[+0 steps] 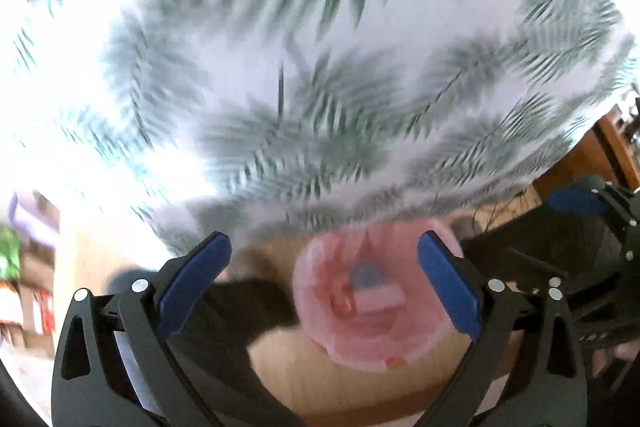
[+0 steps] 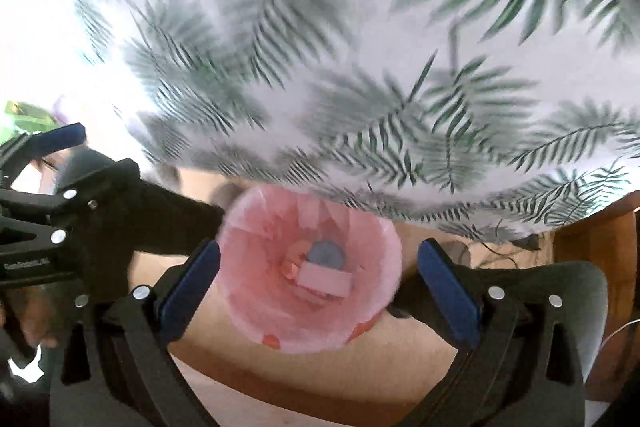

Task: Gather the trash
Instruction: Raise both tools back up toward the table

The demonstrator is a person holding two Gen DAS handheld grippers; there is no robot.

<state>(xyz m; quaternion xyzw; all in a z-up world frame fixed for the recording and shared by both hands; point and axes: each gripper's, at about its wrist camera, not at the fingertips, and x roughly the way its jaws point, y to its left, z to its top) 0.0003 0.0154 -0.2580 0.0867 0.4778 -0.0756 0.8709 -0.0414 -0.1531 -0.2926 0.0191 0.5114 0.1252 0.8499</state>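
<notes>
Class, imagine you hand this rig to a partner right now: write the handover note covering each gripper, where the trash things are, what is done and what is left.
Left gripper: open, holding nothing, over the floor in front of the bin.
Right gripper: open, holding nothing, aimed down at the bin's mouth.
Pink-lined bin: on the wooden floor beside the leaf-print cloth. Inside lie a grey-blue round piece and a pale flat piece, plus small reddish scraps.
Done: some trash is in the bin.
Left: no further trash shows in either view; both are blurred, so look around before reaching again.
</notes>
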